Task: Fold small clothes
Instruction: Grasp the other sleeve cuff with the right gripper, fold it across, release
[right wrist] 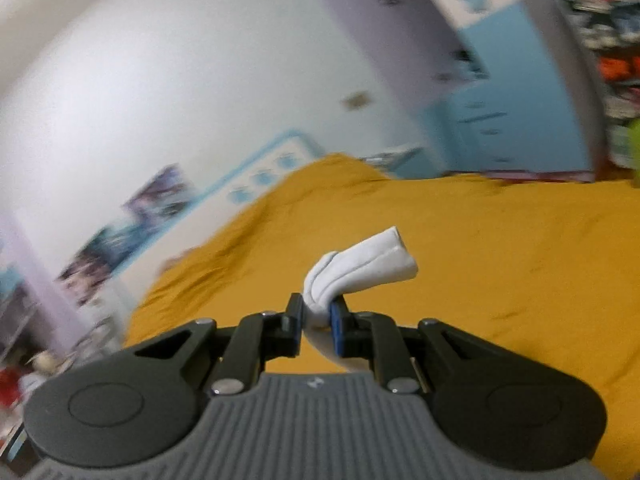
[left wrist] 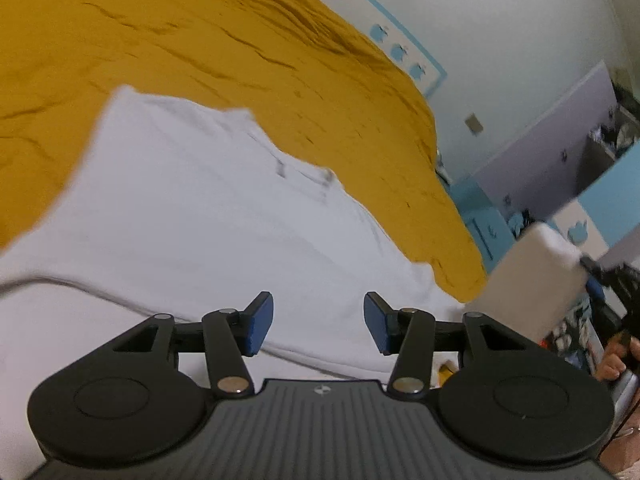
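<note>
White cotton garment [left wrist: 224, 232] was spread flat on the mustard-yellow bedsheet [left wrist: 168, 36], near its lower edge. The left gripper [left wrist: 319, 322] was held wide apart above the cloth, with nothing between its blue pads. A bunched corner of the garment [right wrist: 360, 268] was pinched by the right gripper [right wrist: 318, 316], raised over the sheet.

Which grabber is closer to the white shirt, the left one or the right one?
The right. The right gripper is shut on a bunched corner of the white shirt, lifting it above the yellow bedspread. The left gripper is open just above the shirt, holding nothing.
</note>
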`<action>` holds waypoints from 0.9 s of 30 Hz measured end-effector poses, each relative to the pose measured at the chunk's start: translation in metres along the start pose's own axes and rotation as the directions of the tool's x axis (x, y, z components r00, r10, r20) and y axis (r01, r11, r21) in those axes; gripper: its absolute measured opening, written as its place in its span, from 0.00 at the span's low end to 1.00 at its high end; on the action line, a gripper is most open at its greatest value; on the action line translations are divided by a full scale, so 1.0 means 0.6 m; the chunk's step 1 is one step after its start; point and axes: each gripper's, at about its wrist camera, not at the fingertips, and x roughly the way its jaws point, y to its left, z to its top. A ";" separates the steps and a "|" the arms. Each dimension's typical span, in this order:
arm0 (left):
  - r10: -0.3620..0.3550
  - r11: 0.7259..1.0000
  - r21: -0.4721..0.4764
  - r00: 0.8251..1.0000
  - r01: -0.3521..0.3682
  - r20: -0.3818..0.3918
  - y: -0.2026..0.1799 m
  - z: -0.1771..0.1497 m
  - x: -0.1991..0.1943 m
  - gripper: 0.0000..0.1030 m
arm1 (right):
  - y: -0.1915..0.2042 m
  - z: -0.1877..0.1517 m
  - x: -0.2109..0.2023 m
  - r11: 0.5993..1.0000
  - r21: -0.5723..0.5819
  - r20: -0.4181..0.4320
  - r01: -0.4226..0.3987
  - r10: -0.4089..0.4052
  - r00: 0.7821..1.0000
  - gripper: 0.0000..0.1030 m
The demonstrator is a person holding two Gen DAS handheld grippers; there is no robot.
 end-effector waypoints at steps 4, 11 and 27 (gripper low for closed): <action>0.046 0.999 0.015 0.998 -0.046 0.050 0.045 0.010 -0.052 0.59 | 0.134 -0.102 0.018 0.986 -0.021 -0.105 -0.165 0.162 0.981 0.09; 0.094 0.994 -0.064 0.993 -0.090 0.066 0.125 0.015 -0.083 0.63 | 0.297 -0.329 0.075 0.948 -0.061 -0.386 -0.313 0.266 0.883 0.12; 0.123 0.953 -0.290 0.987 -0.089 0.101 0.185 0.035 -0.042 0.63 | 0.001 -0.178 0.014 0.994 -0.105 -0.355 -0.037 -0.003 0.935 0.45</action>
